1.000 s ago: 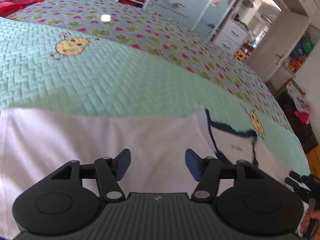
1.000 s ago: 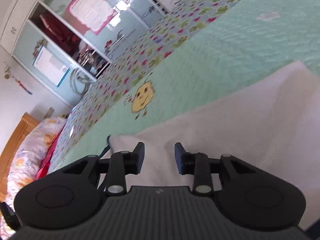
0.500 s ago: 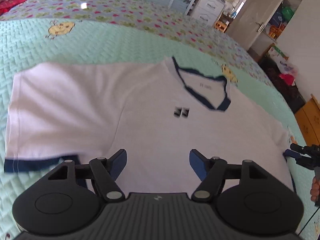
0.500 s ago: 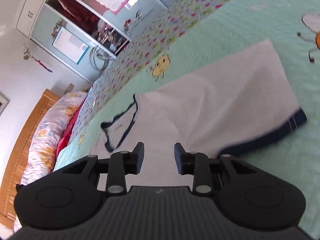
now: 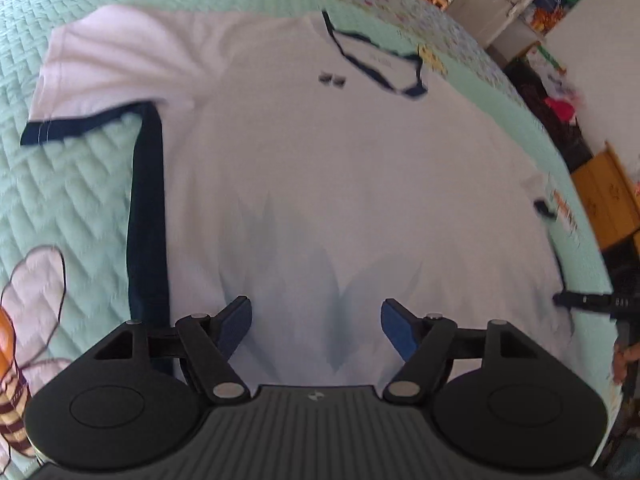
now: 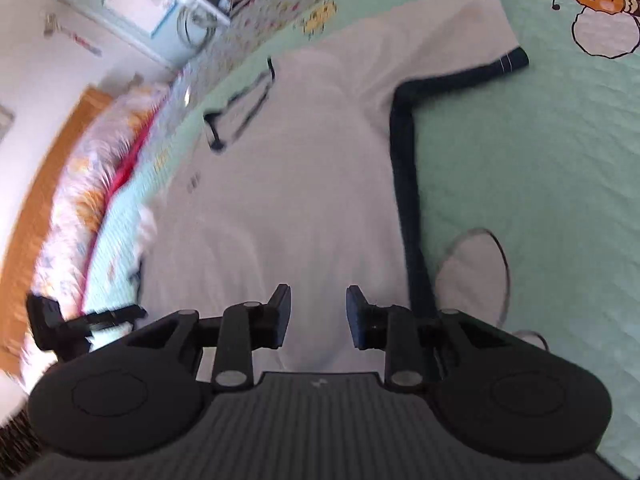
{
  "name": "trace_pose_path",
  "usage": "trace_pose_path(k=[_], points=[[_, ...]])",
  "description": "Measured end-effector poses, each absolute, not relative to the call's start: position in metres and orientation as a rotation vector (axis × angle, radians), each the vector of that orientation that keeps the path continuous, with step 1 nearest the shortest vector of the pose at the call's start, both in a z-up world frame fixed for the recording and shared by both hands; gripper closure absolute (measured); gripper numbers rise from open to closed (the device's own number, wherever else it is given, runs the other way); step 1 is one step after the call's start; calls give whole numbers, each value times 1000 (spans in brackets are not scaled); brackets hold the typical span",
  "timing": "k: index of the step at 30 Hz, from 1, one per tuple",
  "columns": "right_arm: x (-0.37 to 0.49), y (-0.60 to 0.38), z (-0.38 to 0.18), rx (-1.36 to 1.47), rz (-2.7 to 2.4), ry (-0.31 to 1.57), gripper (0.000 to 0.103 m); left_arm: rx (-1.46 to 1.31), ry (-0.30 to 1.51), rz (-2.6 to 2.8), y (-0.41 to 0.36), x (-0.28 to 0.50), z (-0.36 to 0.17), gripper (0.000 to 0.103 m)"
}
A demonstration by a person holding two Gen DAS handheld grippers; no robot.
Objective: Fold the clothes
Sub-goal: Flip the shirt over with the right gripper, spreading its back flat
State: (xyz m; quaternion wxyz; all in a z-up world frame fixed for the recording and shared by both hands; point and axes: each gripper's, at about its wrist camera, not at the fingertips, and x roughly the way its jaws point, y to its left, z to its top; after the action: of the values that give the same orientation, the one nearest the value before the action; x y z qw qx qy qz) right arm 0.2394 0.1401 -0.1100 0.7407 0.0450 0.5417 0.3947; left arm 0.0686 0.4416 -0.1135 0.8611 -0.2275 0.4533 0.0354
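One white T-shirt point(image 5: 320, 168) with navy trim lies spread flat, front up, on a mint-green quilted bedspread point(image 5: 80, 208). Two grippers hover over its lower part, and both hold nothing.

In the left wrist view, the left gripper point(image 5: 316, 322) has its blue-padded jaws set wide apart above the shirt's lower front. This view alone shows the V-neck collar point(image 5: 380, 64) clearly, a small dark chest logo point(image 5: 332, 79), and a doorway with shelves point(image 5: 520, 4) beyond the bed. The right gripper point(image 5: 588, 302) shows at the right edge; whether its jaws are parted cannot be told here.

In the right wrist view, the right gripper point(image 6: 318, 316) has its jaws moderately apart above the shirt. Only this view shows a floral pillow point(image 6: 80, 184), a wooden headboard point(image 6: 40, 184) and one whole embroidered bee point(image 6: 604, 12). One navy-cuffed sleeve point(image 6: 460, 40) is visible in each view.
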Motion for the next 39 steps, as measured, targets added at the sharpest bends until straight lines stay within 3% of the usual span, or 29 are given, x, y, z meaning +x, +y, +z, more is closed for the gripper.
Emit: trace_pose_path(k=[1,3,4,10,11,12,13,14,16,19,22,26,30,31,33,35,39], points=[[241,135,-112,38,836,1152,103,-420,922,67,436,62,-114,30],[246,125,-103,53,775,1084,103,-317,945,97,427,61,-111,32],[243,124,-94,14,754,1030,90,-290,960,134,425,61,-108,32],[213,108,-96,159,884,1161,80,-272,1034,47,411,40,-106,31],[211,98,-101,146,834,1171,84,-230,1069,47,406,36,-114,31],[209,89,-105,133,785,1180,103,-199,1050,48,404,31,-115,31],[207,79,-110,120,735,1189,103,-170,1033,49,403,26,-115,31],[202,75,-102,67,687,1157,91,-183,1038,65,402,26,-113,31],[183,76,-83,-18,711,1097,81,-210,1050,97,401,27,-108,31],[155,83,-80,-24,864,1207,78,-274,1049,8,390,21,-106,30],[139,67,-94,-314,731,1203,81,-213,1101,-15,377,9,-112,30],[131,53,-64,-251,715,1146,77,-244,1151,-31,376,-10,-105,30],[109,51,-93,-268,796,1338,74,-263,1211,-75,365,-37,-111,30],[104,51,-101,-275,814,1388,100,-246,1240,-82,360,-47,-116,30],[100,49,-99,-249,827,1404,103,-184,1241,-83,353,-62,-114,30],[97,47,-93,-219,836,1409,86,-248,1258,-69,356,-65,-110,30],[92,43,-83,-159,855,1419,81,-292,1273,-105,351,-71,-113,30]])
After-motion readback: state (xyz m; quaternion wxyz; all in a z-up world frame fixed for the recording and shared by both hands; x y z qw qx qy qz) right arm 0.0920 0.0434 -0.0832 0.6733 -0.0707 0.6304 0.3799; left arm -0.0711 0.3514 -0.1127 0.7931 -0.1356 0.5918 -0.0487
